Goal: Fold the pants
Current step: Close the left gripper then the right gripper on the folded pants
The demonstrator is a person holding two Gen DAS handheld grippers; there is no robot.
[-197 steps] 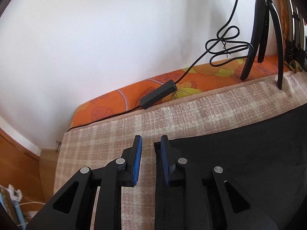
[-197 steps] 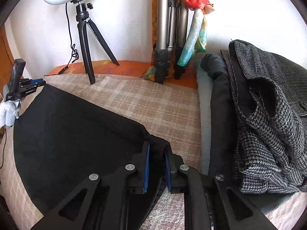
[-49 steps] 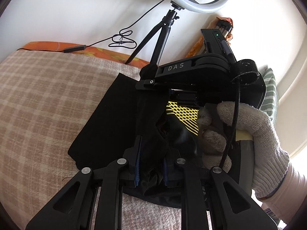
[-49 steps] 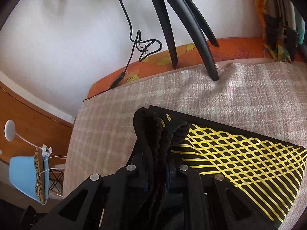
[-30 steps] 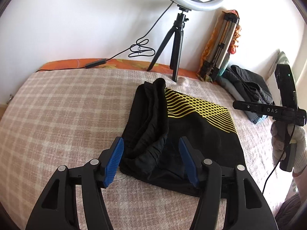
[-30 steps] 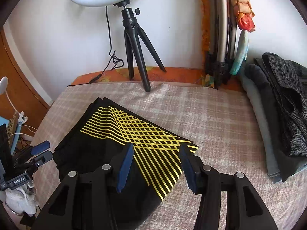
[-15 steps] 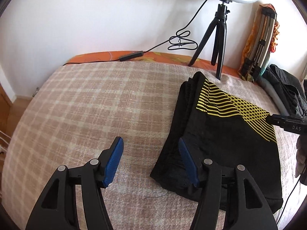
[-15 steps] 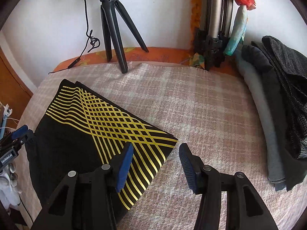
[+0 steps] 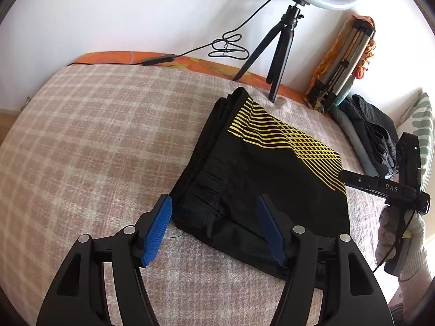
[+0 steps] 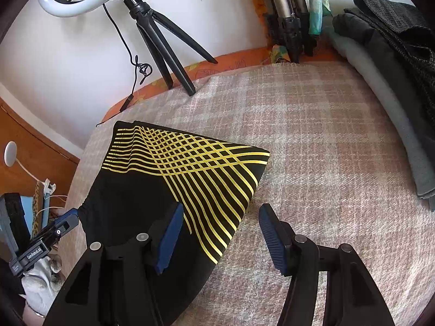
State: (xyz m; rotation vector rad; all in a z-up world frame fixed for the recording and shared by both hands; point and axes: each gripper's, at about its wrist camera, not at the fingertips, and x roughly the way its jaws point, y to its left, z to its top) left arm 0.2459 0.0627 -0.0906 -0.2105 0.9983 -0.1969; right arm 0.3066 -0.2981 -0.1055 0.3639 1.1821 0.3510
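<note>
Both tongs [image 9: 214,231] [image 10: 220,237] gape over folded pants' [image 9: 272,168] near edge.

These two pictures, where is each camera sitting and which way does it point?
Left wrist view: rides the left gripper, looking along its open jaws at the folded pants on the blanket; the gloved right hand shows.
Right wrist view: rides the right gripper, jaws open over the pants' edge; the left gripper shows at far left.
Shared: pants, blanket, ring light.
</note>
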